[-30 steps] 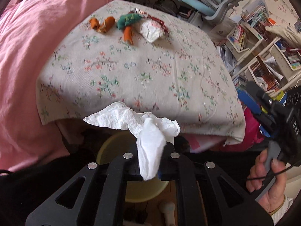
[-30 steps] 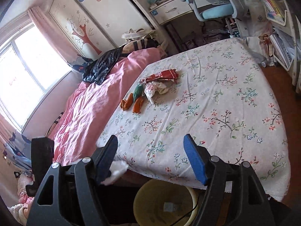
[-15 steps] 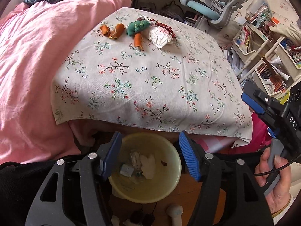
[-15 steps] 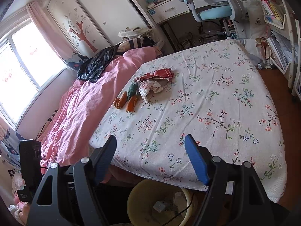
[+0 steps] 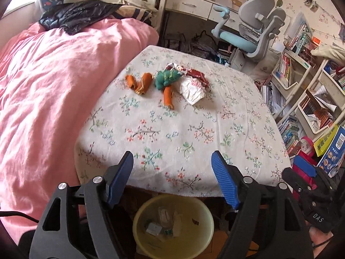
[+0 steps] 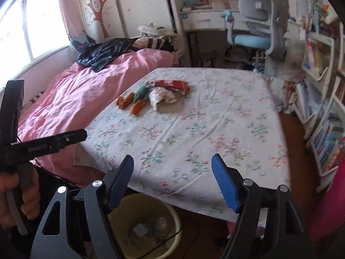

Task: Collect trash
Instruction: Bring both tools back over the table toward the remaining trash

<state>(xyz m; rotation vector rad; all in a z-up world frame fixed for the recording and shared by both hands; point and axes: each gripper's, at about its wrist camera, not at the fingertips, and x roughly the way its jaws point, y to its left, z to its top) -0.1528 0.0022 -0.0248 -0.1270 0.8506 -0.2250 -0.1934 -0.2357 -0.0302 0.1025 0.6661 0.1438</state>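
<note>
1. Our left gripper [image 5: 172, 179] hangs over the yellow bin [image 5: 202, 207], its blue jaws opening with nothing between them.
2. Our right gripper [image 6: 172, 179] has its jaws spread wide and holds nothing.
3. The trash, a crumpled white wrapper [image 5: 192, 89] and a red packet [image 5: 197, 75], lies far across the floral cloth [image 5: 172, 133], touching green and orange knitted toys [image 5: 166, 79].
4. The bin below the cloth's near edge holds scraps.
5. A pink duvet [image 5: 54, 90] lies left; a desk chair [image 5: 254, 34] and bookshelves [image 5: 306, 82] stand right.
6. We read "DAS" on the right gripper's body.
</note>
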